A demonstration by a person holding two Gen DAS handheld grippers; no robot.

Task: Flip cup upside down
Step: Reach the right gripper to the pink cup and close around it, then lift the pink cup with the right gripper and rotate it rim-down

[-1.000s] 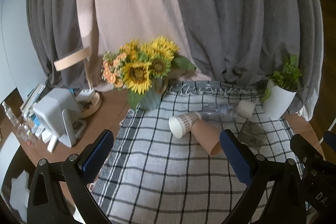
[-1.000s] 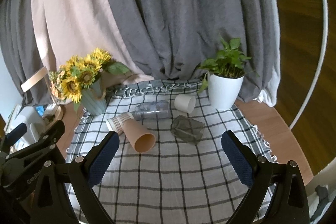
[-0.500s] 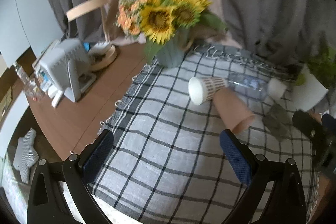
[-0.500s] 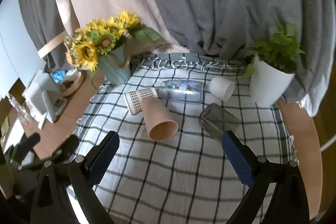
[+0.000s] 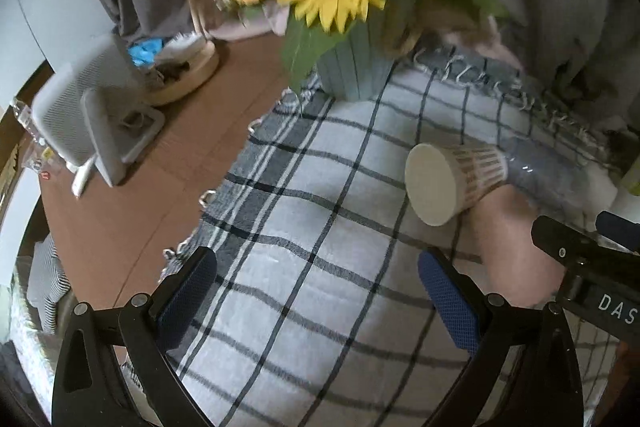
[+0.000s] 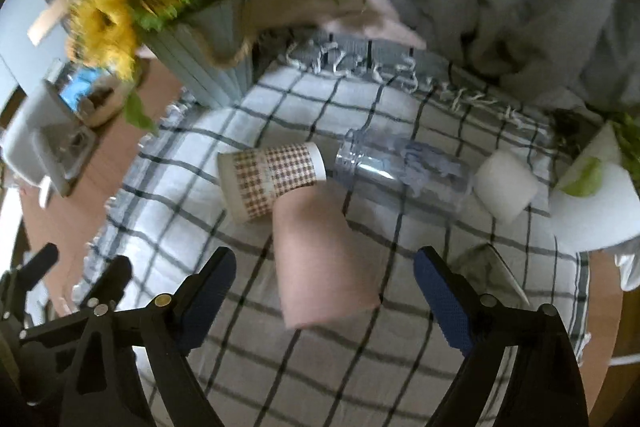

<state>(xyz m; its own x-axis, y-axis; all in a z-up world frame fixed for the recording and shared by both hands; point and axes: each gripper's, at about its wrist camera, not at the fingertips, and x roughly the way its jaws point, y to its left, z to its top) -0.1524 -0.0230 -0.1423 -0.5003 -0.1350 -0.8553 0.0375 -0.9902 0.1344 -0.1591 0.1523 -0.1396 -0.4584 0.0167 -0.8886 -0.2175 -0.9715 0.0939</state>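
Observation:
Several cups lie on their sides on a checked cloth (image 6: pixel 320 367). A pink paper cup (image 6: pixel 320 259) lies nearest, between the fingers of my open right gripper (image 6: pixel 322 303), which hovers just short of it. A checkered paper cup (image 6: pixel 272 179) touches its far end; it also shows in the left wrist view (image 5: pixel 452 183). A clear plastic cup (image 6: pixel 400 171), a small white cup (image 6: pixel 504 187) and a dark glass (image 6: pixel 488 271) lie to the right. My left gripper (image 5: pixel 318 299) is open and empty over bare cloth (image 5: pixel 320 267), left of the pink cup (image 5: pixel 512 247).
A vase of sunflowers (image 5: pixel 352 67) stands at the cloth's far left corner. A white potted plant (image 6: pixel 596 195) stands at the right. A white device (image 5: pixel 92 119) and a wooden tray (image 5: pixel 184 75) sit on the brown table (image 5: pixel 120 219) to the left. Grey curtains hang behind.
Both grippers have moved forward and down toward the cups. The pink cup now lies between the right gripper's fingers. The cups have not moved.

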